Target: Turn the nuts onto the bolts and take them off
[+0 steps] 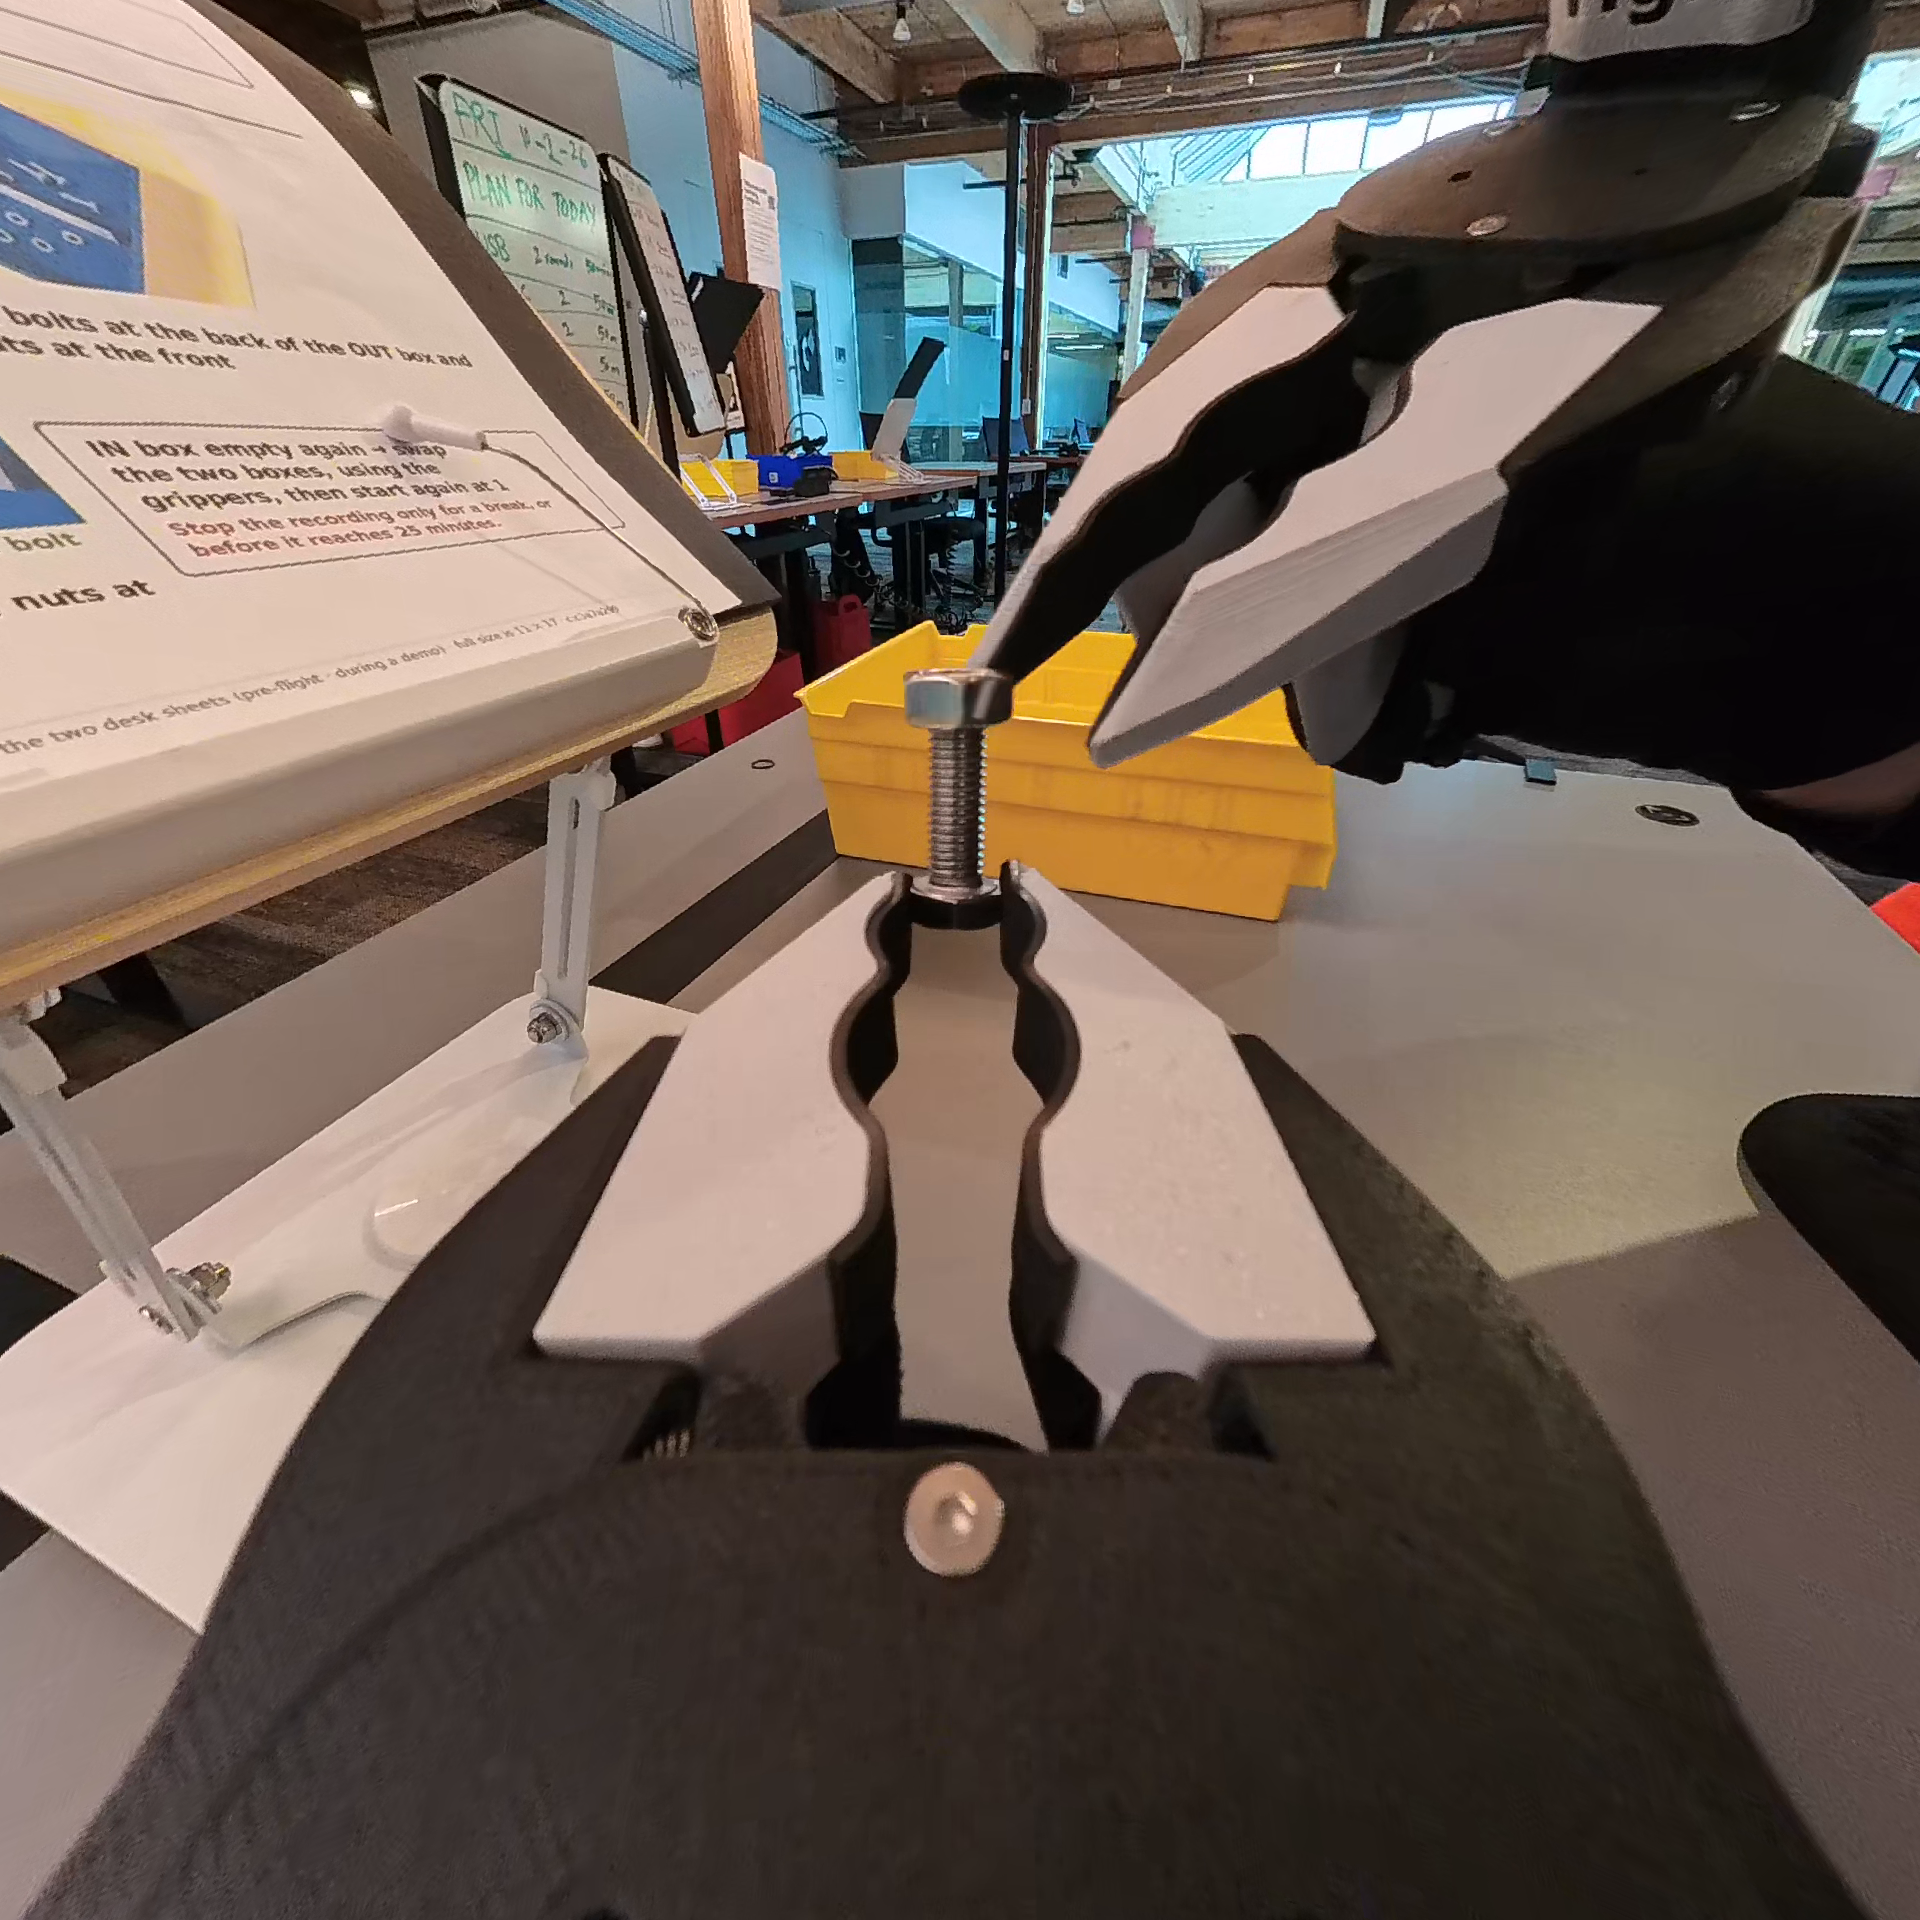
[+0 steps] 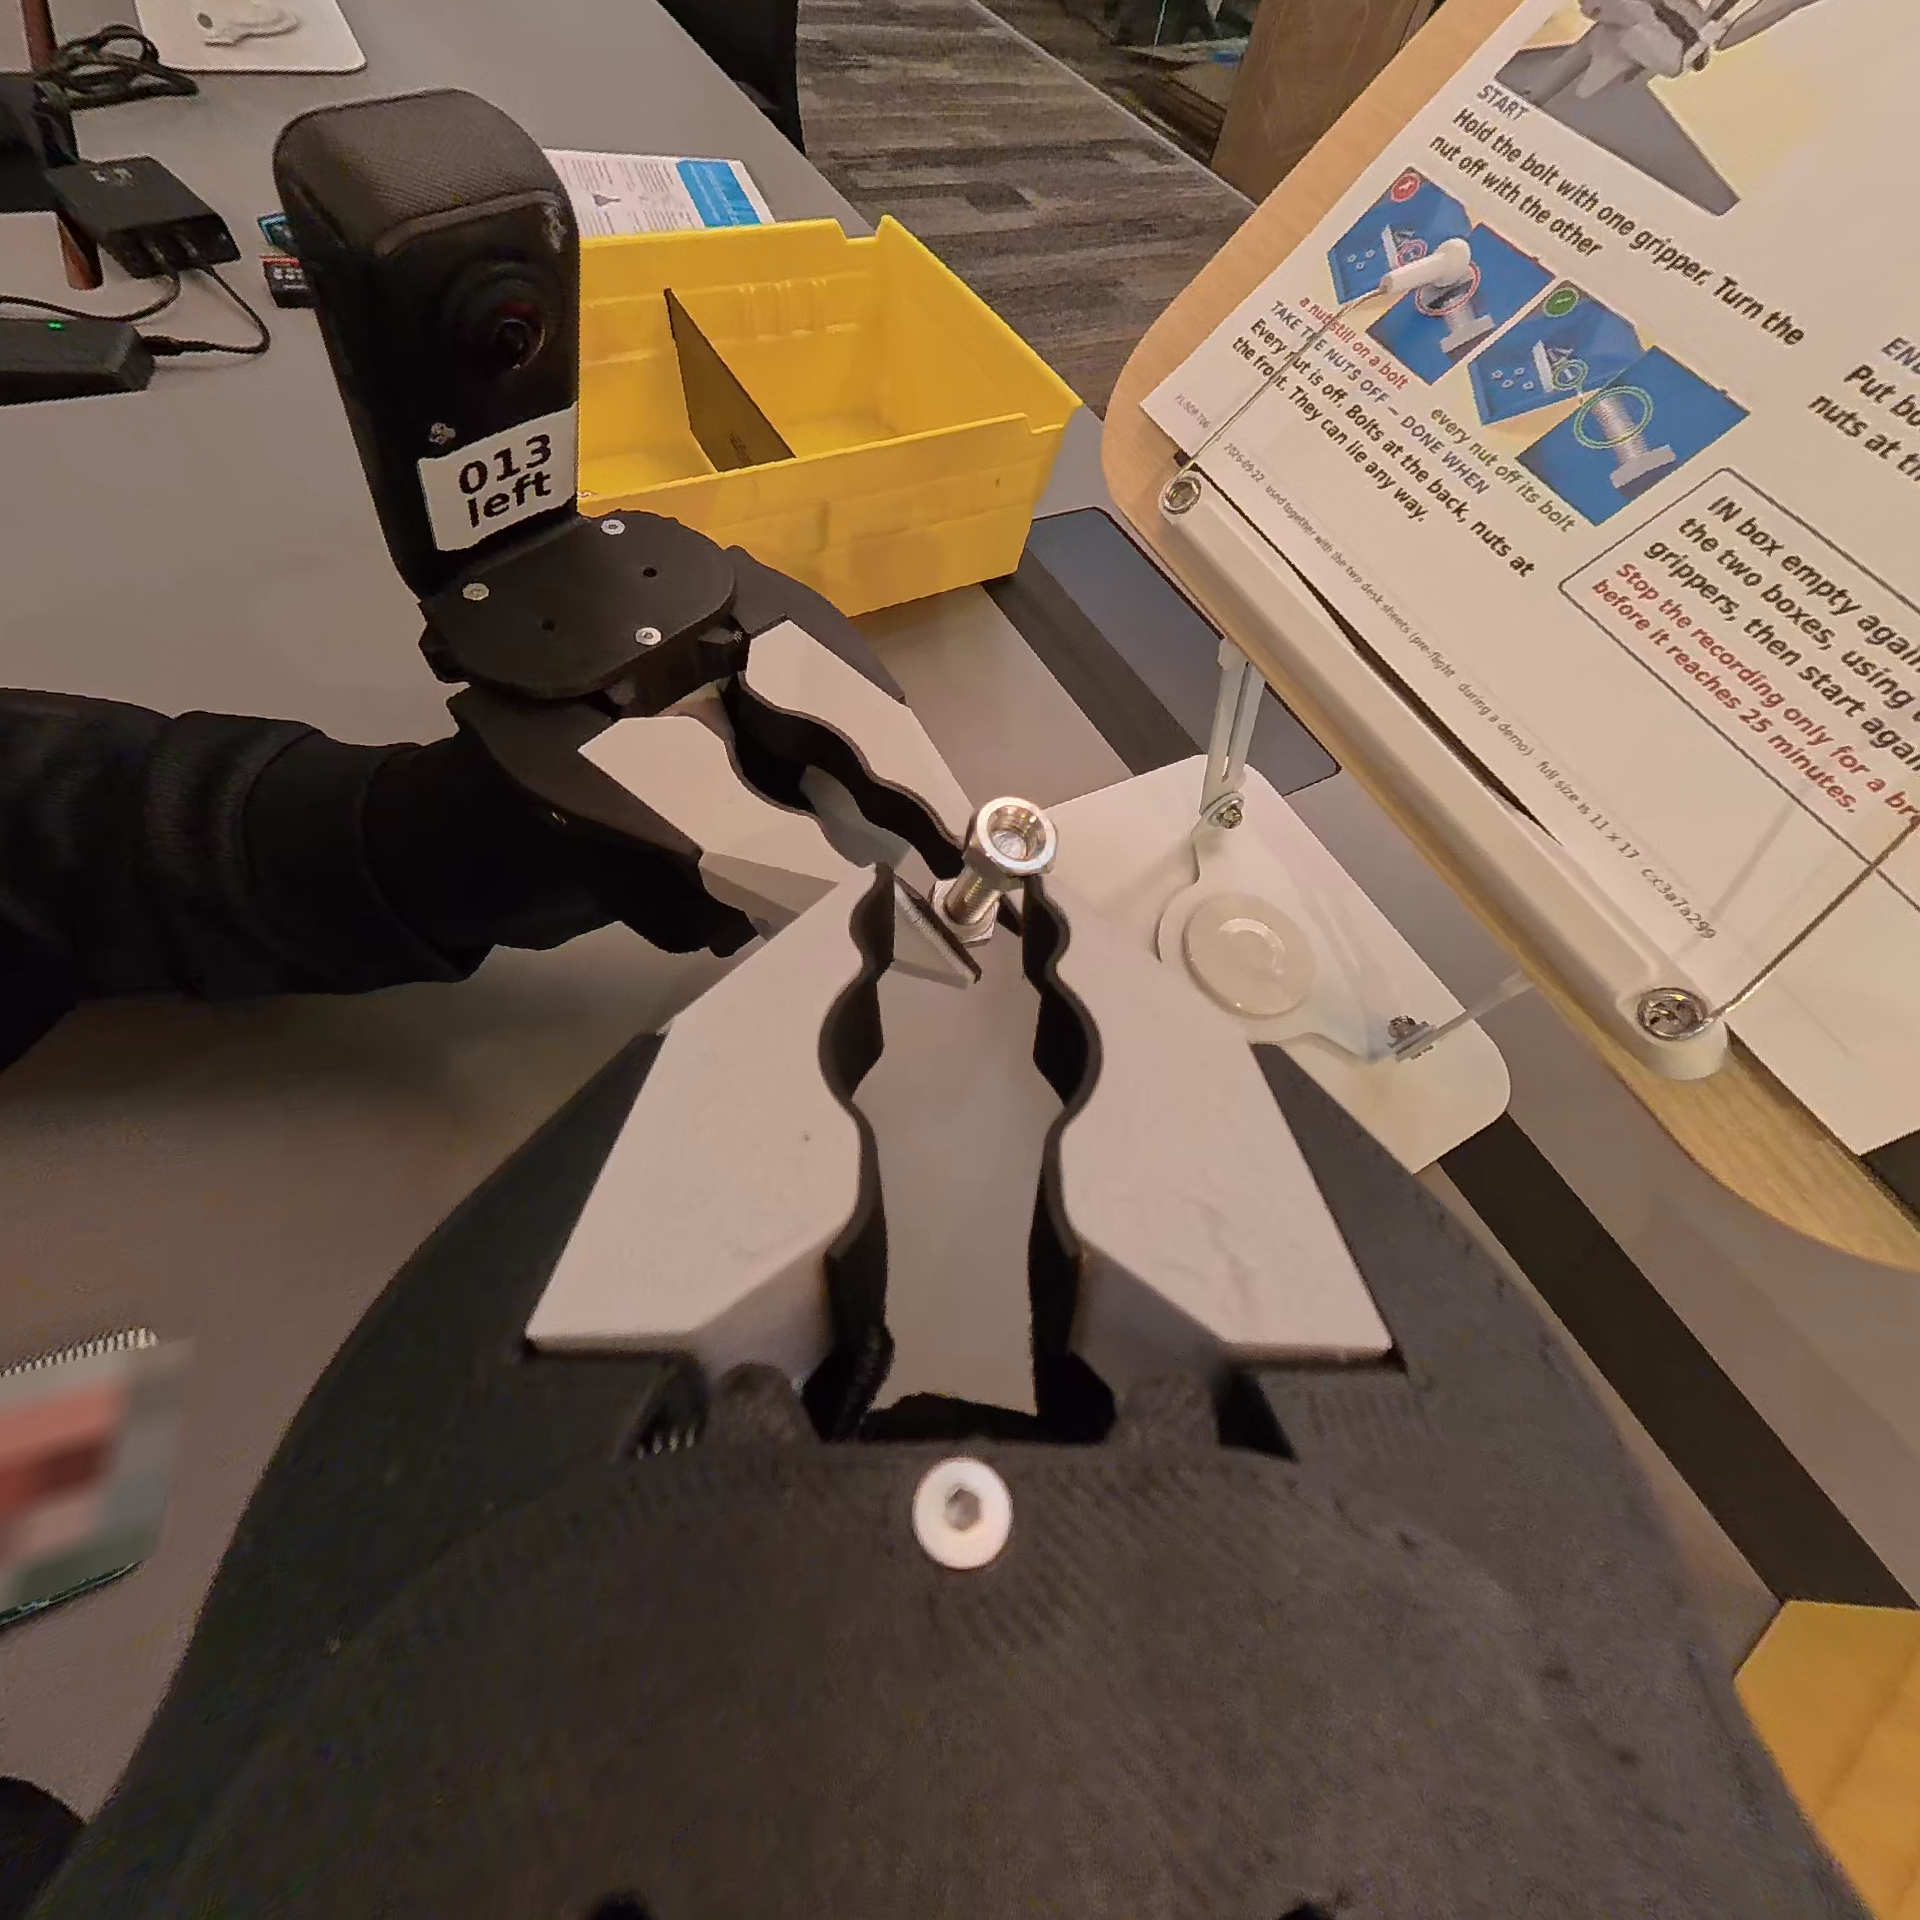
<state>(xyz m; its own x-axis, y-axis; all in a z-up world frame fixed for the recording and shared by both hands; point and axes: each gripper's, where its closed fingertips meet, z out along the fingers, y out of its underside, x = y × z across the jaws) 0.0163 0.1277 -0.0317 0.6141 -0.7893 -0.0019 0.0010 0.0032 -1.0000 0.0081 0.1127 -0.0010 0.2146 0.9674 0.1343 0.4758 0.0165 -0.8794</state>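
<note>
Left wrist view shows the bolt standing upright above the desk, its threaded shaft rising to a hex nut at the very top. The bolt's lower end sits between the tips of the left hand-held gripper, which is clamped on it there.

Just above the bolt, the right hand-held gripper comes in from the upper right, tilted downward. One of its fingers touches the nut's edge with its tip, while the other finger stands off to the bolt's right, so this gripper is spread apart and grasps nothing. A black-gloved hand carries it.

Behind the bolt rests a yellow bin on the desk. Left of the bolt, a slanted board with a printed instruction sheet stands on a white stand.

From the right wrist view, the bolt is seen from above, the nut showing its open hole. The right hand-held gripper has its tips either side of the bolt without closing on it. The left hand-held gripper reaches in from the bolt's left, held by a black-gloved hand, with a black camera mounted on top. Beyond the bolt lies the yellow bin, divided by a dark partition; the compartments in view look empty.
</note>
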